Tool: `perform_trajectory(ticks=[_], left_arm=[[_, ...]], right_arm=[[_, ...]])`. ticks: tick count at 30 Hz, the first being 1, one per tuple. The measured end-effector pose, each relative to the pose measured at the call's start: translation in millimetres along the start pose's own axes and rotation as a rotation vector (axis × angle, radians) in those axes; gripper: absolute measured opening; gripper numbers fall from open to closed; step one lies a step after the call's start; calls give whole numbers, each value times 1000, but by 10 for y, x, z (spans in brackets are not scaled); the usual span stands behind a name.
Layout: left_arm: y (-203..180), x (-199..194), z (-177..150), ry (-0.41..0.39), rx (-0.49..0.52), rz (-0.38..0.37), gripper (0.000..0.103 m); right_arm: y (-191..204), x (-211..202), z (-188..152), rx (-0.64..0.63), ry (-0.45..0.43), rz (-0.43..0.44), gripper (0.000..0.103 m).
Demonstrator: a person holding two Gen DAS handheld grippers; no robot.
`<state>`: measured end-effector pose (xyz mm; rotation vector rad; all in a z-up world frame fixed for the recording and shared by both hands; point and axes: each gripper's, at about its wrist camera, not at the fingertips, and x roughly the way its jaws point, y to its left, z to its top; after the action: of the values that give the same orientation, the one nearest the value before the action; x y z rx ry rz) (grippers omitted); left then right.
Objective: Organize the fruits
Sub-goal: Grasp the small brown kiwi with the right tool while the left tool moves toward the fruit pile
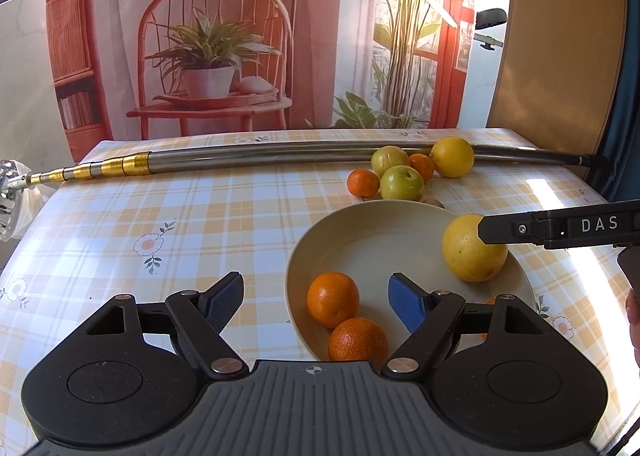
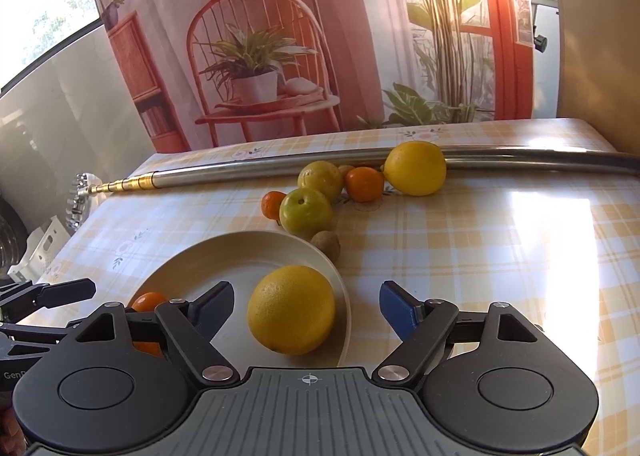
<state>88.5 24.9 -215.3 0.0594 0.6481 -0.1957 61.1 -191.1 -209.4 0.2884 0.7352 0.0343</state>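
In the left wrist view, I am holding my left gripper (image 1: 316, 302) released, jaws spread wide over the near edge of the bowl (image 1: 360, 232), gripping nothing. Two oranges (image 1: 333, 299) are lying in the bowl just ahead of the pads. The big lemon (image 1: 474, 250) is sitting at the bowl's right side, and one finger of my right gripper (image 1: 520, 229) is reaching across its top. From here I cannot tell whether that finger is touching the lemon. Something orange is peeking out behind my right-hand linkage, mostly hidden.

The fruit not yet gathered is waiting at the far side: a second lemon (image 1: 452, 157), two green fruits (image 1: 402, 183) and small oranges (image 1: 363, 183), all against a metal pole (image 1: 280, 158).

In the right wrist view, my right gripper (image 2: 306, 306) is also standing released, jaws wide on either side of the lemon (image 2: 291, 310), which is resting inside the bowl (image 2: 224, 252). I judge the placing done, so I should be lifting straight up and back without clipping the rim, then heading for the far pile. A small brown fruit (image 2: 326, 244) is sitting just beyond the bowl; its kind is unclear. One orange (image 2: 149, 302) is half hidden behind my left finger.
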Motion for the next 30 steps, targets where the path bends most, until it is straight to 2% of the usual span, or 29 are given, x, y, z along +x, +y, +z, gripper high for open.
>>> perform_trajectory(ticks=[9, 14, 18, 23, 30], left_arm=[[75, -18, 88, -14, -7, 6, 82], [177, 9, 250, -12, -19, 2, 82], [239, 38, 359, -14, -23, -8, 82], [278, 61, 455, -19, -20, -17, 82], [328, 130, 462, 5, -57, -18, 83]], right_arm=[[-76, -4, 56, 33, -2, 16, 65], [-178, 23, 244, 60, 10, 18, 56], [-249, 132, 446, 49, 20, 7, 44], [-295, 519, 674, 33, 110, 12, 31], [-271, 962, 751, 92, 232, 6, 30]])
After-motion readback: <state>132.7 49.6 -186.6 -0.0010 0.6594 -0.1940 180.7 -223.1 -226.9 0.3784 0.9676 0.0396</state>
